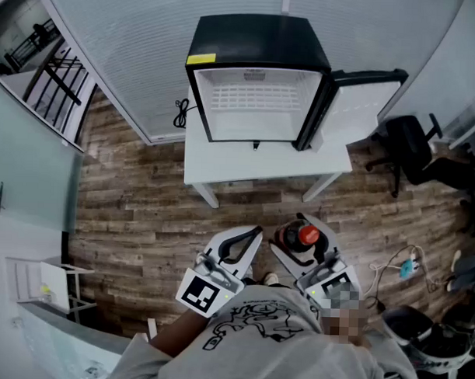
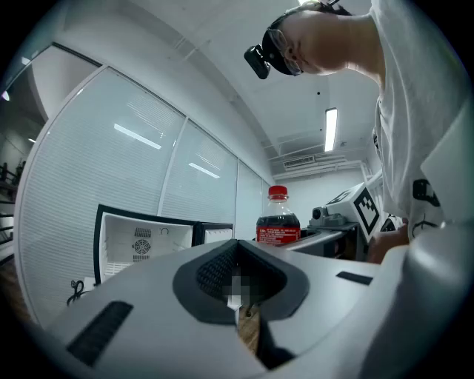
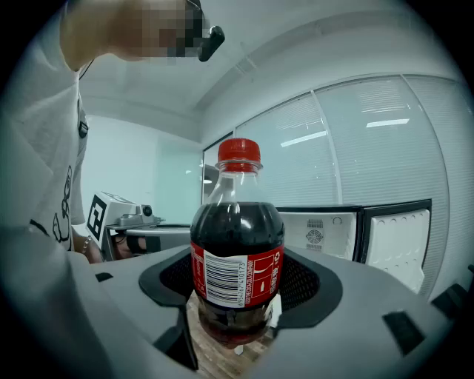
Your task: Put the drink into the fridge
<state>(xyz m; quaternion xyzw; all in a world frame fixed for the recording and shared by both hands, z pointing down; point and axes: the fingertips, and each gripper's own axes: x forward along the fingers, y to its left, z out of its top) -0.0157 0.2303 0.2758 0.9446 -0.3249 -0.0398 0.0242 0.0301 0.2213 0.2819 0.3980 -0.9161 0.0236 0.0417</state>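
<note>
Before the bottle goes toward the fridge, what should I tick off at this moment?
1. Right gripper closed on the bottle: ok.
2. Bottle upright, red cap on: ok.
3. Fridge door swung open: ok.
4. Free room inside the fridge: ok, the interior looks bare.
5. Left gripper empty, jaws together: ok.
6. Grip firm enough for the carry: cannot tell.
</note>
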